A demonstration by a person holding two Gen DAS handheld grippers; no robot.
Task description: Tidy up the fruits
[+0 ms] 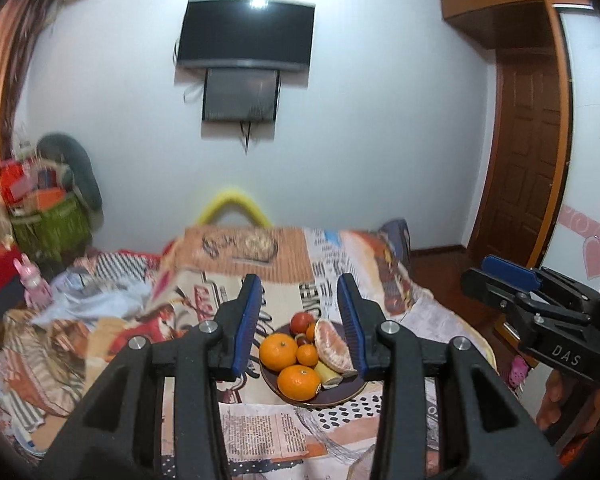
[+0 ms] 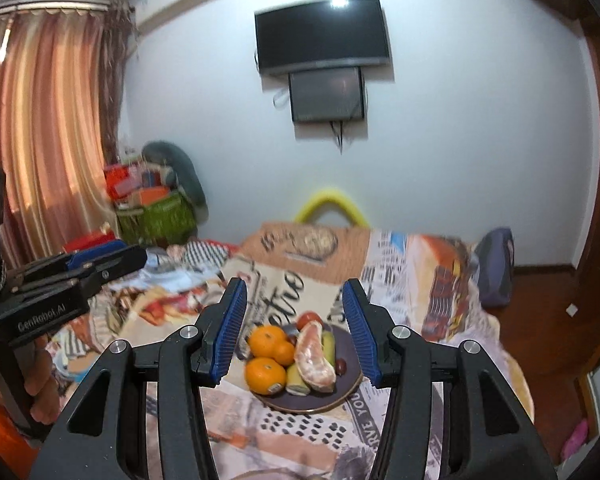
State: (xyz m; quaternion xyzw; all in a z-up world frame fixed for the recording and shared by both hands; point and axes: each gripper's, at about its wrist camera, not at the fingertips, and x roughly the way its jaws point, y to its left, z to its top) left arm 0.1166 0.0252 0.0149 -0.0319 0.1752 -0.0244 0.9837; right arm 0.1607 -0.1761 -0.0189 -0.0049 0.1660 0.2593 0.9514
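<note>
Left wrist: 1 plate (image 1: 342, 399), 3 oranges (image 1: 278, 351), 1 pomelo wedge (image 1: 332, 345).

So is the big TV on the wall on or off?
Off, it seems: the black wall-mounted television has a dark screen with no picture, only a bright light glare near its top edge.

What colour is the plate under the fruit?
Dark purple plate with a thin gold rim; clearest in the right wrist view.

You can read "DAS" on the right gripper (image 1: 512, 280) body, "GenRobot.AI" on the left gripper (image 2: 100, 258) body. The bedspread (image 2: 400, 432) prints "RVE YOU" near its right edge; other print there is illegible.
</note>
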